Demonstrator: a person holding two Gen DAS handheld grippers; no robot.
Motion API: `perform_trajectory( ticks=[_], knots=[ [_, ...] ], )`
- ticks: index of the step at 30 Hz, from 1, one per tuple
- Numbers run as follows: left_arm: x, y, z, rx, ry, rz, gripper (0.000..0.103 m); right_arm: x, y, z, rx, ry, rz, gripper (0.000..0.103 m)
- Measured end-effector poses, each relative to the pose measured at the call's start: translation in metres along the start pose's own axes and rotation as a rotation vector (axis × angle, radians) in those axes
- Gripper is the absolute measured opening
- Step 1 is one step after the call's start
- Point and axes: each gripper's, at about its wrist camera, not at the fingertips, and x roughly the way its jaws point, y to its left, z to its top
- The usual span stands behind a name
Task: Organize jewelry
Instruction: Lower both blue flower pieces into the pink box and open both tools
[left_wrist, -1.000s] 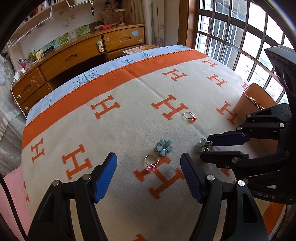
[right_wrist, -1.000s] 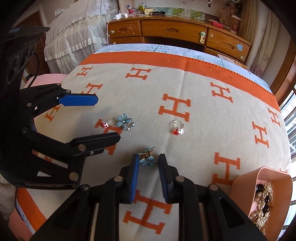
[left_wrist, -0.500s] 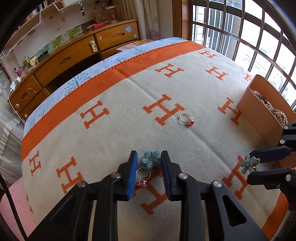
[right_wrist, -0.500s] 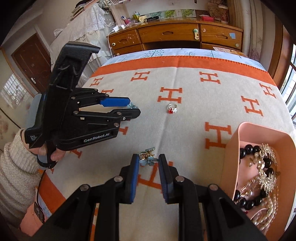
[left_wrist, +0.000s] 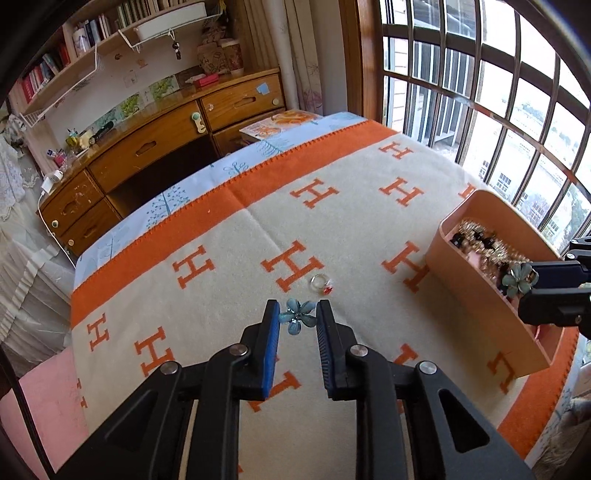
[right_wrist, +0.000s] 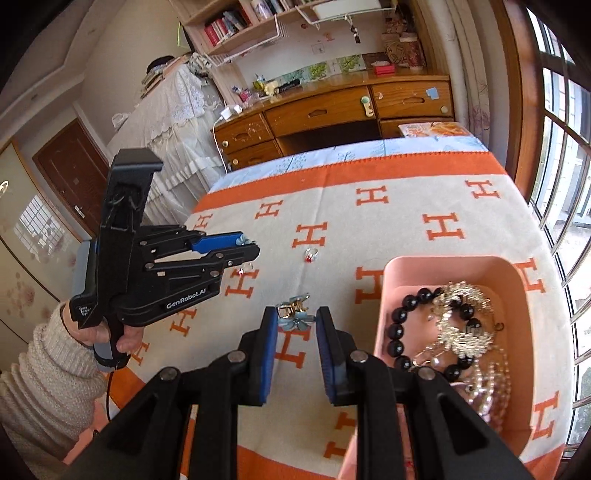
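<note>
Over the bed (left_wrist: 369, 229), the left fingers (left_wrist: 295, 318) grip a blue flower (left_wrist: 297, 316). Right fingers (right_wrist: 296, 318) pinch another flower clip (right_wrist: 295, 313) beside the pink tray (right_wrist: 384, 295).

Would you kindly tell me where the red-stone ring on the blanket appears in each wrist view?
Left wrist: the ring lies just above centre, on the blanket beyond the jaws, up and right of the held flower.
Right wrist: the ring lies near centre, left of the pink box.
Shared landmark: the pink box.
</note>
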Motion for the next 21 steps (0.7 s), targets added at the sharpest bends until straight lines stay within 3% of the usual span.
perform_trajectory(
  ticks=[5,10,17,21],
  knots=[
    [-0.046,-0.037,0.022,-0.02,-0.071,-0.019,0.018,-0.055,-0.024,0.004,0.06,-0.108,0.013,0.021],
    [-0.073,-0.08,0.039,-0.02,-0.111,-0.084,0.018,-0.094,-0.038,0.0,0.066,-0.174,-0.001,0.022],
    [-0.07,-0.136,0.042,-0.021,-0.115,-0.137,0.018,-0.11,-0.057,-0.018,0.063,-0.157,0.003,0.022],
    [-0.052,-0.15,0.035,-0.059,-0.08,-0.158,0.018,-0.108,-0.071,-0.031,0.07,-0.129,-0.009,0.022]
  ],
)
